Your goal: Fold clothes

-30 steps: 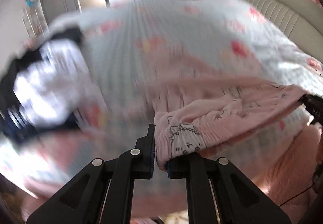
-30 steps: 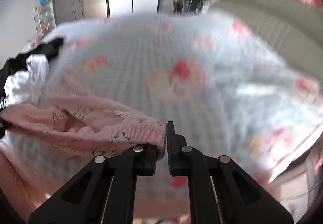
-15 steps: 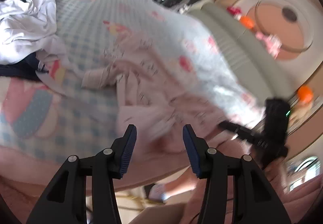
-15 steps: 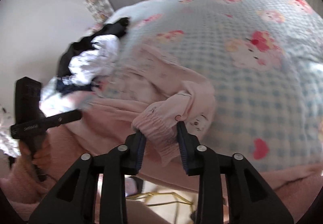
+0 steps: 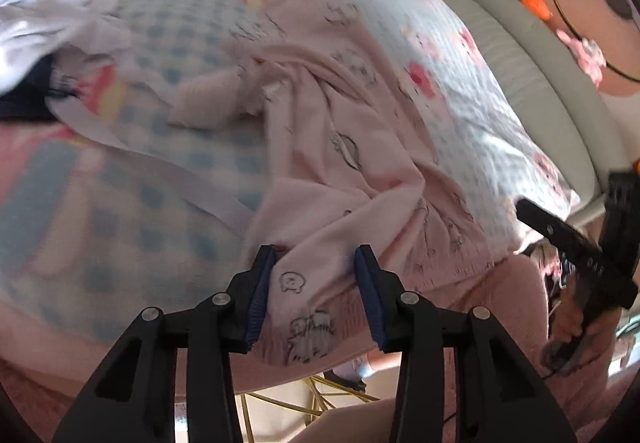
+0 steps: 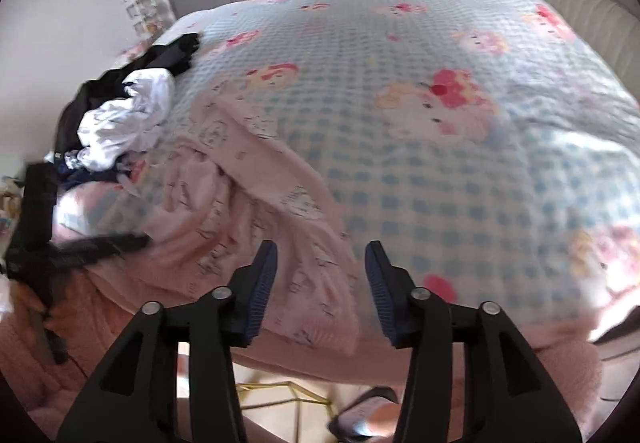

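We see the pink printed garment (image 5: 340, 147) lying crumpled along the near edge of the bed (image 6: 400, 147), its hem drooping over that edge; its far folds blur and hide one another; our left gripper (image 5: 316, 283) has its fingers spread wide, holding nothing, cloth lying loose between them; our right gripper (image 6: 320, 279) is equally wide and empty; a heap of white and dark clothes (image 6: 120, 119) sits far left, partly cut off; the checked bedspread spreads open to the right.

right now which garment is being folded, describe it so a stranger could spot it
Start at the blue-checked bedspread with cartoon prints. At its near edge, in front of both open grippers, lies the pink garment, spread and rumpled. Unlike the white-and-black clothes pile at the bed's left side, it is pale pink with small outlined cartoon figures.
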